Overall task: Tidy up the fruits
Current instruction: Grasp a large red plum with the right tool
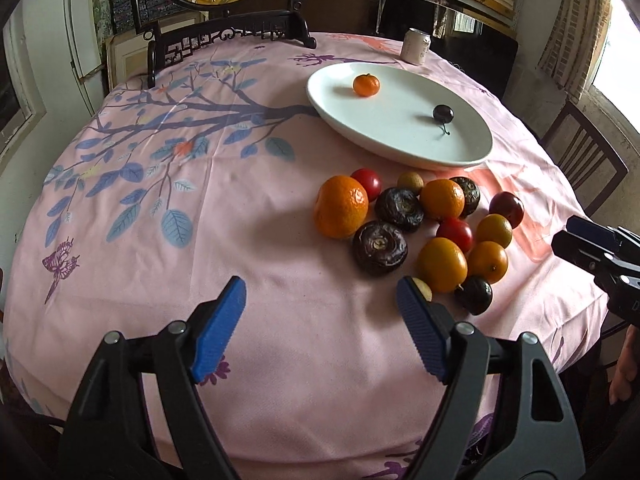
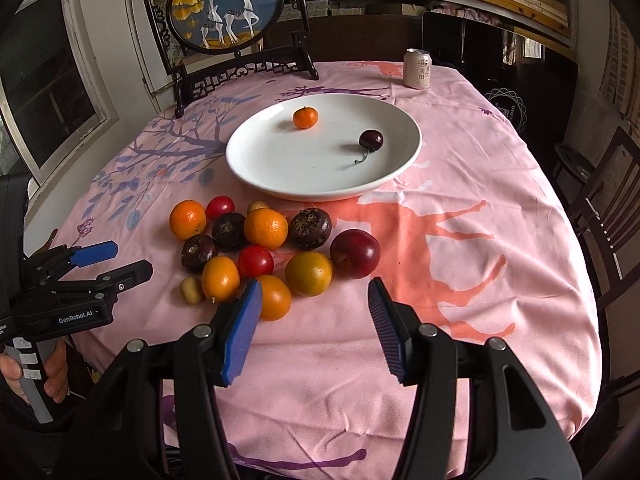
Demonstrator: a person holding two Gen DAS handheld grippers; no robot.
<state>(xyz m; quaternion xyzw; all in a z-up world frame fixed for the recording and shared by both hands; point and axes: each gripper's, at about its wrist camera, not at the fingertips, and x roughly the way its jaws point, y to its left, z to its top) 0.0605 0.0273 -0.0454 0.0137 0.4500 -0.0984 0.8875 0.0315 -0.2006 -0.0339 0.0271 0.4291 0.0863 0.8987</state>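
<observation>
A white plate (image 2: pixel 256 176) holds a small mandarin (image 2: pixel 305 117) and a dark cherry (image 2: pixel 371 139); the plate also shows in the left wrist view (image 1: pixel 460 152). In front of it lies a cluster of several fruits on the pink cloth: oranges (image 2: pixel 265 229), red tomatoes (image 2: pixel 255 261), dark water chestnuts (image 2: pixel 310 228), a red plum (image 2: pixel 355 253). My right gripper (image 2: pixel 316 292) is open and empty just in front of the cluster. My left gripper (image 1: pixel 320 290) is open and empty, left of the fruits (image 1: pixel 341 207).
A drink can (image 2: pixel 417 68) stands behind the plate. A framed deer screen on a dark stand (image 2: pixel 224 12) is at the table's far left. Wooden chairs (image 2: pixel 608 208) stand to the right. The table edge is close below both grippers.
</observation>
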